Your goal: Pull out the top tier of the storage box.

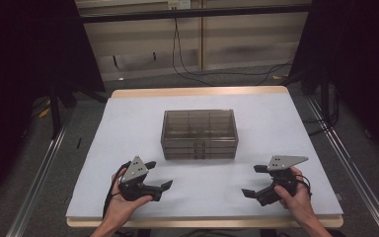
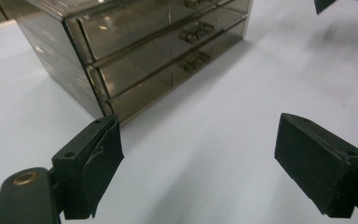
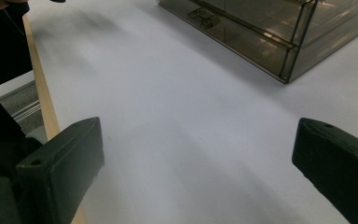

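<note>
Smoke-brown and see-through, the rectangular plastic drawer cabinet [image 1: 199, 134] sits near the middle of the white-covered table [image 1: 128, 128], a little toward the far side. Its long axis runs left to right across the table, parallel to the near edge. Its front, with three stacked shallow drawers and their small central pulls, faces the person; the high view shows those pulls lined up one above another at the middle of the front. A grid of compartments shows faintly through the top.

The left gripper [image 1: 154, 175] rests low over the near left part of the table in the person's left hand [image 1: 123, 200], its jaws spread wide with nothing between them. In the left gripper view the cabinet [image 2: 135, 51] lies ahead and to the left, its near corner just beyond the left jaw, apart from it.

The right gripper [image 1: 254, 181] is held in the right hand [image 1: 296, 197] over the near right part of the table, jaws likewise wide apart and empty. In the right gripper view the cabinet's [image 3: 279, 32] corner lies ahead at upper right, well apart from the jaws, and the table's pale wooden edge [image 3: 42, 88] runs along the left.
</note>
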`<state>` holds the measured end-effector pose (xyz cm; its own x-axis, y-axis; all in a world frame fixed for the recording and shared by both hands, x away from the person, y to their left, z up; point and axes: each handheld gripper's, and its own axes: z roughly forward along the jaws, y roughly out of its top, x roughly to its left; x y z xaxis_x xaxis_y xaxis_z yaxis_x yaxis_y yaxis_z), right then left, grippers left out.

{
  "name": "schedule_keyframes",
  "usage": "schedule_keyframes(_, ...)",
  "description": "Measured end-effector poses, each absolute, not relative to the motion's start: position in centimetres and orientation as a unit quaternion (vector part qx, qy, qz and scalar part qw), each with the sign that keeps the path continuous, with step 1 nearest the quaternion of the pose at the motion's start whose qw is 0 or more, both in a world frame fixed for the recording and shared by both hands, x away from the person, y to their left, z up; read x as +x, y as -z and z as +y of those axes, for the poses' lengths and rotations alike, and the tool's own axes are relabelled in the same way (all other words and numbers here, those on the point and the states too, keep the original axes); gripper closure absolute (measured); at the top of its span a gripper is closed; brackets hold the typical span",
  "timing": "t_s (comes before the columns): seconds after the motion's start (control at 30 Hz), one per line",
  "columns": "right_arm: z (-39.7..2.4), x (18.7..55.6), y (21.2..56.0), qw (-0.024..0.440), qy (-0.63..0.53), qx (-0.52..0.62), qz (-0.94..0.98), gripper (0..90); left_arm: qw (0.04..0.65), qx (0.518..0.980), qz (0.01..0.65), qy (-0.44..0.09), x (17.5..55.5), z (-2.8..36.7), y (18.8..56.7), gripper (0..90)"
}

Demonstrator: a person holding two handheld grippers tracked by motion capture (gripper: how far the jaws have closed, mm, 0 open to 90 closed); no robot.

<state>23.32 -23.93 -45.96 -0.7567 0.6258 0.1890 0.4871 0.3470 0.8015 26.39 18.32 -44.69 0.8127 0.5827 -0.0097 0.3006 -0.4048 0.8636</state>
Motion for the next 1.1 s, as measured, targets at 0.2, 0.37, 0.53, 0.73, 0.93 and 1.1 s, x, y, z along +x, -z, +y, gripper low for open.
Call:
schedule_keyframes(0.2,-23.9,23.3,46.0,0.076,-0.459,0.339,0.818,1.9,0.482,0.824,0.259,-0.151,26.3,18.1,44.6,11.4)
schedule_keyframes(0.37,-24.0,23.3,45.9,0.077,-0.458,0.339,0.818,1.9,0.483,0.824,0.253,-0.153,26.2,18.0,44.6,9.8)
schedule_keyframes(0.53,-23.9,23.2,45.9,0.078,-0.457,0.338,0.819,1.8,0.482,0.825,0.249,-0.159,26.2,17.8,44.7,9.5)
schedule_keyframes(0.73,-23.9,23.2,45.9,0.078,-0.456,0.339,0.819,1.8,0.478,0.829,0.236,-0.170,25.9,17.2,44.7,8.4)
schedule_keyframes(0.93,-23.9,23.2,45.9,0.078,-0.456,0.339,0.820,1.8,0.463,0.843,0.218,-0.169,25.3,16.6,44.9,8.8)
schedule_keyframes(1.1,-23.9,23.2,45.9,0.078,-0.456,0.338,0.820,1.9,0.455,0.846,0.211,-0.182,25.0,16.3,44.9,8.8)
